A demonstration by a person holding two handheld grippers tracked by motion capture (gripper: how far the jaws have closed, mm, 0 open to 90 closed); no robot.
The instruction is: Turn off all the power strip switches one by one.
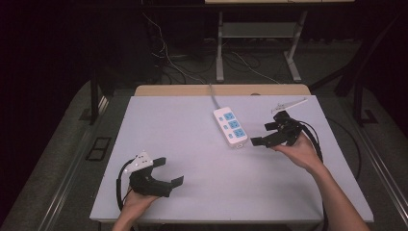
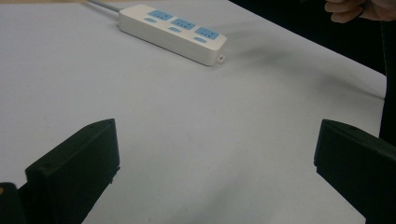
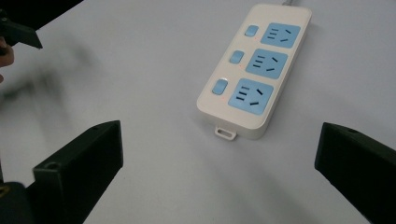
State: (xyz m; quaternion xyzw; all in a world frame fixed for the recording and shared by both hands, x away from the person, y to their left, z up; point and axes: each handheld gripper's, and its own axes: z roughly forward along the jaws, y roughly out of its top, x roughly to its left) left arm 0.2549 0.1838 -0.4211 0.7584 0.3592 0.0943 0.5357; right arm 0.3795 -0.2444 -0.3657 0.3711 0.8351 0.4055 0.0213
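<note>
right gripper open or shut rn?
Open. In the right gripper view the right gripper has its jaws spread wide with bare table between them, nothing held; the power strip lies just ahead.

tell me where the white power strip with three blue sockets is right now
In the high view the white power strip with three blue sockets lies flat on the pale grey table, right of centre toward the far edge, just left of the open right gripper.
</note>
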